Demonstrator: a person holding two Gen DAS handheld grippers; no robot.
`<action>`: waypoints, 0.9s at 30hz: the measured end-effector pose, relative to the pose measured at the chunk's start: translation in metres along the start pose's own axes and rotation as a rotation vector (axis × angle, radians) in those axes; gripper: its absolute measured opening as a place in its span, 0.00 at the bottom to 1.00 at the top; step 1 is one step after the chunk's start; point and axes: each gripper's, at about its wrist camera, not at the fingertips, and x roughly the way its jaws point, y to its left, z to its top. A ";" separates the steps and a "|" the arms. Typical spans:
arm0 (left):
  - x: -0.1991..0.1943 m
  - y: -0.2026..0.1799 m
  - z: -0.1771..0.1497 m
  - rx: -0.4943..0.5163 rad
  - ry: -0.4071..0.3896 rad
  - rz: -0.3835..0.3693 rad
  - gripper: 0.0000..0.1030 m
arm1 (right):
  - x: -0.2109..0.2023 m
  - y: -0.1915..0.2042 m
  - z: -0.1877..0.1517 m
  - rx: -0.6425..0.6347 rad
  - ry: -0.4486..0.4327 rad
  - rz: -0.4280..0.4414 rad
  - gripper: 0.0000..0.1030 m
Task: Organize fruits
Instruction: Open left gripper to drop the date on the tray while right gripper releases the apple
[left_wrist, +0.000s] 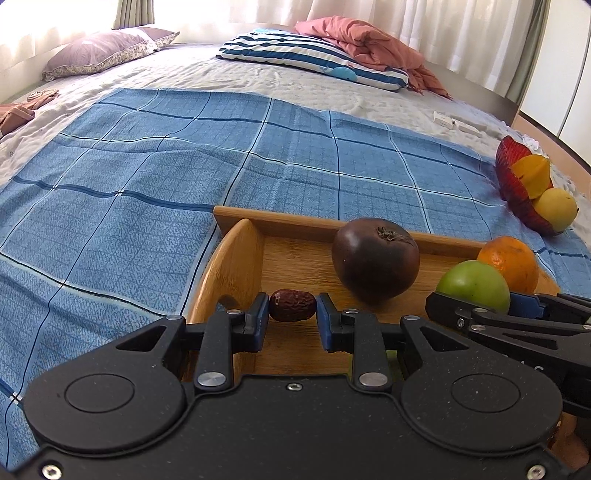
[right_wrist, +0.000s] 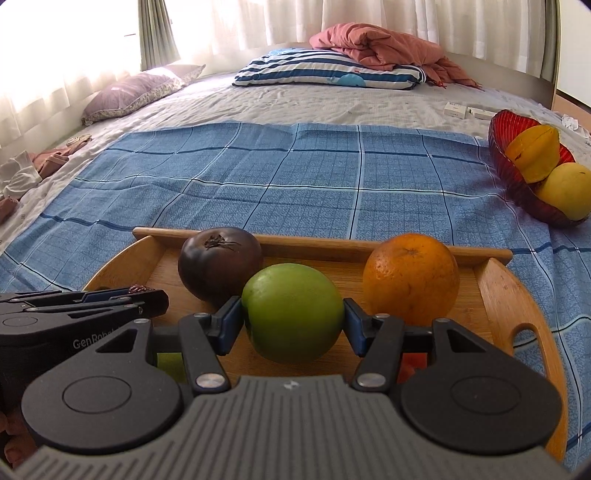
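Note:
My left gripper is shut on a small wrinkled red date just over the left end of the wooden tray. My right gripper is shut on a green apple over the middle of the tray. A dark purple fruit and an orange sit at the tray's far side; both also show in the right wrist view, the purple fruit and the orange. The right gripper's side shows in the left wrist view.
A red bowl at the far right holds a starfruit and a yellow fruit. The tray lies on a blue checked cloth on a bed. Pillows, a pink blanket and small white boxes lie farther back.

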 end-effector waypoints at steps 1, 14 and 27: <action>0.000 0.000 0.000 0.001 -0.001 0.001 0.25 | 0.000 0.000 -0.001 0.001 0.001 -0.001 0.59; 0.001 0.000 0.000 0.004 -0.004 0.000 0.26 | 0.004 -0.005 -0.003 0.016 0.012 0.007 0.59; -0.005 -0.004 0.000 0.009 -0.006 -0.019 0.43 | -0.009 -0.004 0.000 -0.003 -0.025 0.017 0.72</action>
